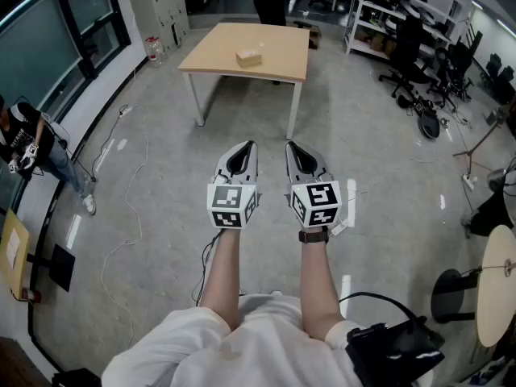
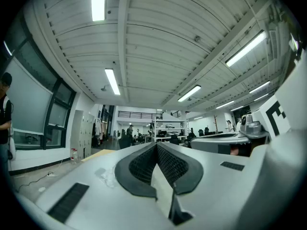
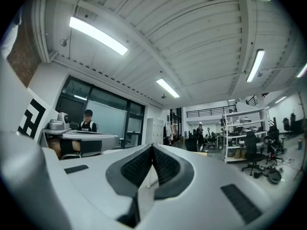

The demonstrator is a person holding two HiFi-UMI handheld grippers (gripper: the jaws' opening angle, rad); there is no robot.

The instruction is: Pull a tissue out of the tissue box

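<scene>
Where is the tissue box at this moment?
In the head view, top centre, the tissue box sits near the middle of the wooden table, with a black chair behind it.

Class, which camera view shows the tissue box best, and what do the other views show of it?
The head view: the tissue box sits whole and unobstructed on the wooden table. The left and right gripper views look low across the room, and the box cannot be made out in either.

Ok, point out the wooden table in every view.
Head view: wooden table, top centre.
Left gripper view: its tan corner, just left of the left tool.
Right gripper view: tan sliver, right of the right tool.
Shared landmark: white shelving rack.
</scene>
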